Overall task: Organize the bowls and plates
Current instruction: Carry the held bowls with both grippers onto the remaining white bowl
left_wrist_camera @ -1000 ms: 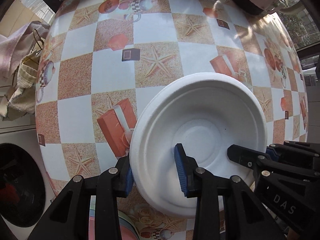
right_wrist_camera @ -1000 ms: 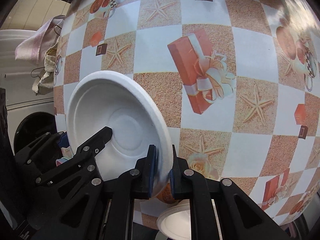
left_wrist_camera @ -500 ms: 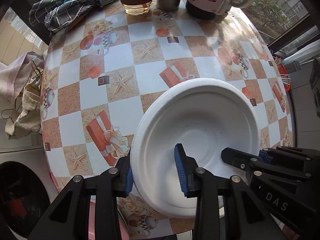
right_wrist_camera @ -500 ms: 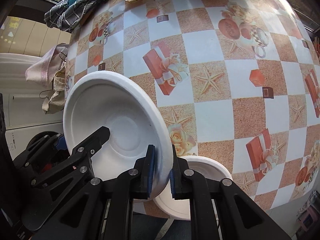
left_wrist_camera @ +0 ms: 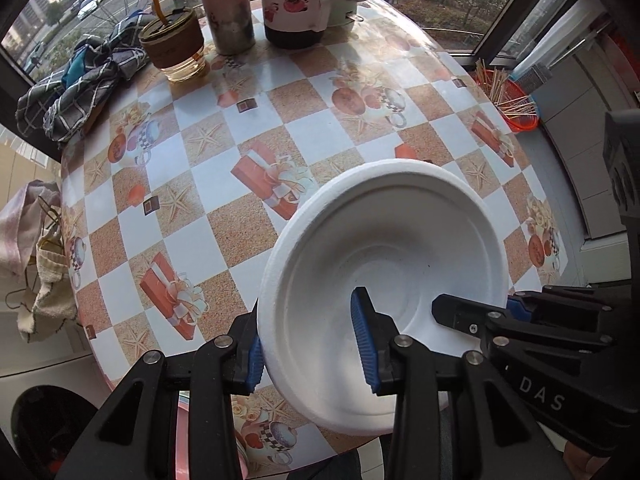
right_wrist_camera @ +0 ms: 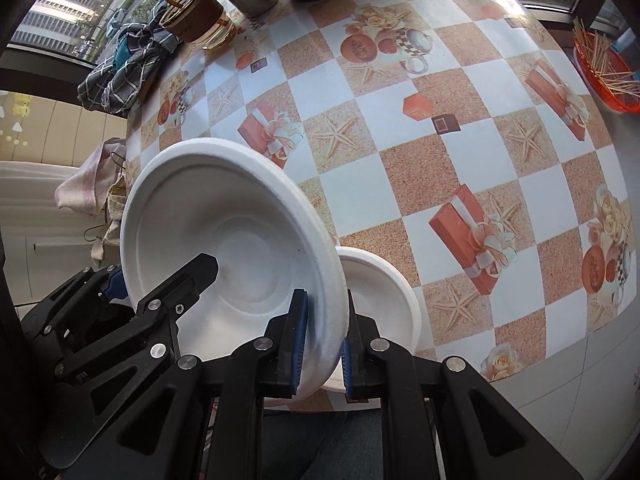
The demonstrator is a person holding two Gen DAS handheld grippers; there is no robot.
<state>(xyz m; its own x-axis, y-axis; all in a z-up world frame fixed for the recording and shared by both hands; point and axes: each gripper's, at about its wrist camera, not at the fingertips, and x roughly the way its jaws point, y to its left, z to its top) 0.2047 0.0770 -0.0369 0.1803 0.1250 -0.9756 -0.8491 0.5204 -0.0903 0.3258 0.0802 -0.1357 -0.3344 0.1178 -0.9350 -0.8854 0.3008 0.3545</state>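
Observation:
A white foam plate [left_wrist_camera: 384,256] is held tilted above the near edge of the table. My left gripper [left_wrist_camera: 312,344] straddles its left rim with a wide gap between the jaws, one blue pad inside the plate. My right gripper [right_wrist_camera: 323,340] is shut on the plate's right rim [right_wrist_camera: 240,248]. A second white foam dish [right_wrist_camera: 384,300] lies on the table under the held plate, partly hidden by it. The right gripper's fingers [left_wrist_camera: 472,318] also show in the left wrist view.
The patterned tablecloth [left_wrist_camera: 248,152] covers a round table. At the far edge stand a glass cup [left_wrist_camera: 176,46], a metal tumbler [left_wrist_camera: 228,8], a mug [left_wrist_camera: 296,4] and a checked cloth [left_wrist_camera: 80,88]. A red basket of sticks [right_wrist_camera: 604,72] sits off the right side.
Both grippers have risen and pulled back with the plate, so more of the table shows. The second white dish has come into fuller view under the plate.

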